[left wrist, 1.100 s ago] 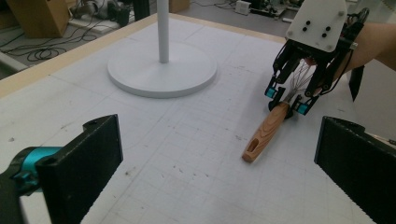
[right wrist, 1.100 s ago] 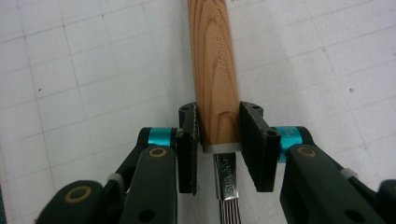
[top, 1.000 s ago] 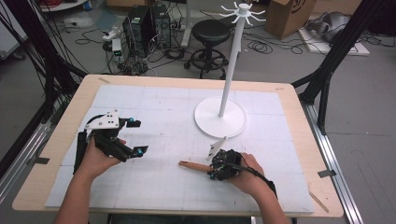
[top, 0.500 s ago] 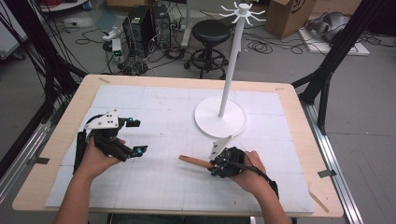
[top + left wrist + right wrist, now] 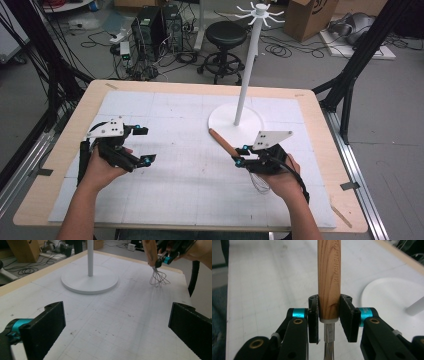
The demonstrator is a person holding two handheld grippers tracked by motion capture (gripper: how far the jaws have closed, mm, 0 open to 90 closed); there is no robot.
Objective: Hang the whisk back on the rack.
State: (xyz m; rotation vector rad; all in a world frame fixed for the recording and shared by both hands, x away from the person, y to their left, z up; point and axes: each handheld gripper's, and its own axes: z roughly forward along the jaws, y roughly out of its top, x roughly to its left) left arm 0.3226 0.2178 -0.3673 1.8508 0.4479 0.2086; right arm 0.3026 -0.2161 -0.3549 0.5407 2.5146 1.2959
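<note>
The right gripper (image 5: 240,155), at lower right of the high view, is pinching a whisk (image 5: 231,148) by the bottom of its wooden handle, where wood meets the metal collar; the right gripper view is showing both pads pressing on the handle (image 5: 329,280). The handle is pointing up-left toward the white stand (image 5: 236,123) while the wire head (image 5: 158,278) is hanging clear of the table (image 5: 165,95), probably so the whisk can be hung on the stand's top hooks (image 5: 260,12). The left gripper (image 5: 142,145), at lower left, is waiting with its jaws spread and nothing between them, well apart from the whisk, seemingly keeping out of the way.
</note>
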